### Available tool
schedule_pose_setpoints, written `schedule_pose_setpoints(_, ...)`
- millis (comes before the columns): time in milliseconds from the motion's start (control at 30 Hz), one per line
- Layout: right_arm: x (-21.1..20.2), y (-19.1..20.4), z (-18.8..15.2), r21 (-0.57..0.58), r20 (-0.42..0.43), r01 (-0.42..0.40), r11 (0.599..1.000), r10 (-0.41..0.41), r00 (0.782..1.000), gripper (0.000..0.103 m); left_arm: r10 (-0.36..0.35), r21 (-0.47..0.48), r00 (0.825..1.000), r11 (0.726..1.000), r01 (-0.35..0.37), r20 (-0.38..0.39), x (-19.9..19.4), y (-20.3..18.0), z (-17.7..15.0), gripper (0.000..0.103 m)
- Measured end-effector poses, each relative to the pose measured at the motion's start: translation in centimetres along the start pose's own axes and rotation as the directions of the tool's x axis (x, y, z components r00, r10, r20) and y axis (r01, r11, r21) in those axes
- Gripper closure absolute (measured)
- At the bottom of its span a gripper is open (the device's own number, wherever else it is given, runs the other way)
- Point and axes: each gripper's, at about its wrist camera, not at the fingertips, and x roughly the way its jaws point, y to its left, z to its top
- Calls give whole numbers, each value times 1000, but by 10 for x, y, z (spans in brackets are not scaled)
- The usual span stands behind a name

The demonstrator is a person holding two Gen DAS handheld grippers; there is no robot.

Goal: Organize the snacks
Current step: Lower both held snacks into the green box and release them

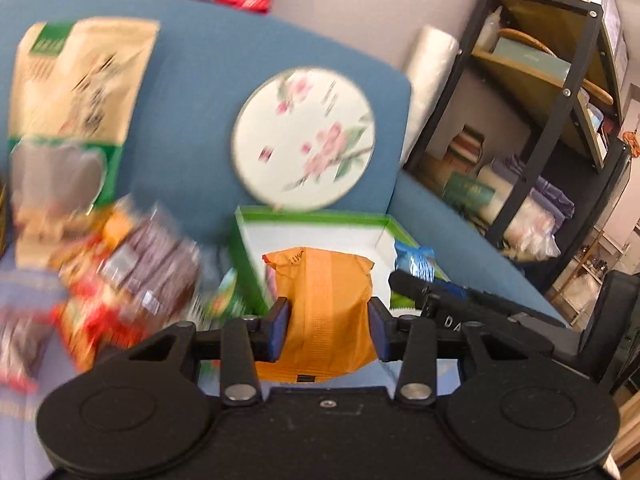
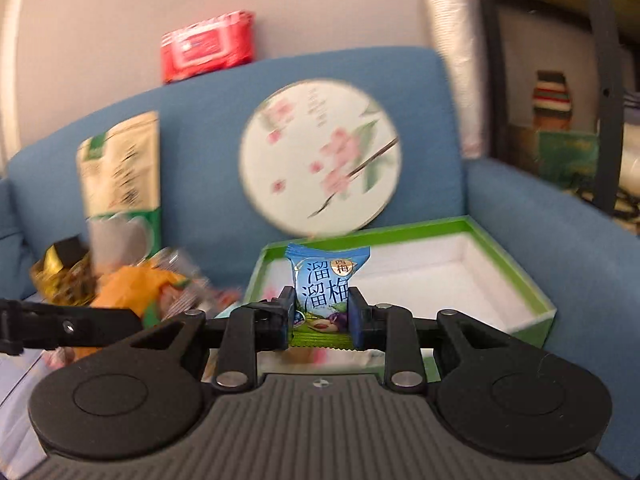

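Observation:
My left gripper (image 1: 327, 330) is shut on an orange snack packet (image 1: 326, 312) and holds it in front of the green box (image 1: 312, 220) with a white inside. My right gripper (image 2: 319, 316) is shut on a small blue plum candy packet (image 2: 326, 280), held upright at the near left corner of the same green box (image 2: 532, 280). In the left wrist view the blue packet (image 1: 416, 262) and the right gripper's arm show at the box's right side. In the right wrist view the orange packet (image 2: 132, 286) shows at the left. A pile of mixed snack packets (image 1: 120, 276) lies left of the box.
All sits on a blue sofa (image 2: 560, 232). A round floral fan (image 1: 304, 138) leans on the backrest behind the box. A tall beige and green bag (image 1: 68, 112) stands at the left. A red wipes pack (image 2: 208, 46) lies on the backrest. A black shelf rack (image 1: 560, 120) stands at the right.

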Motion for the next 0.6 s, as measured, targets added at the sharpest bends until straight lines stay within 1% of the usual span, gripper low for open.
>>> schedule_pose_setpoints(67, 13, -9, 3, 5, 11, 39, 999, -39, 999, 56, -23, -5, 1000, 1000, 23, -1, 19, -4, 11, 67)
schedule_pose_setpoints(133, 23, -21, 0, 19, 15, 73, 997, -73, 997, 56, -26, 0, 1000, 1000, 26, 1, 38, -8, 15, 67)
schedule_pose_setpoints(300, 43, -45, -15, 36, -46, 126, 991, -124, 991, 56, -9, 36, 999, 999, 11, -35, 87, -14, 14, 67)
schedule_pose_setpoints(433, 48, -53, -19, 70, -81, 128, 989, -123, 989, 56, -8, 35, 997, 999, 11, -81, 113, -12, 6, 67)
schedule_pose_setpoints(533, 52, -48, -22, 40, -85, 124, 991, -121, 989, 55, 3, 53, 995, 999, 3, -103, 124, -12, 1, 67)
schedule_pose_setpoints(600, 55, -46, -26, 18, -87, 115, 993, -113, 990, 54, 11, 60, 995, 998, -5, -104, 128, -10, -1, 63)
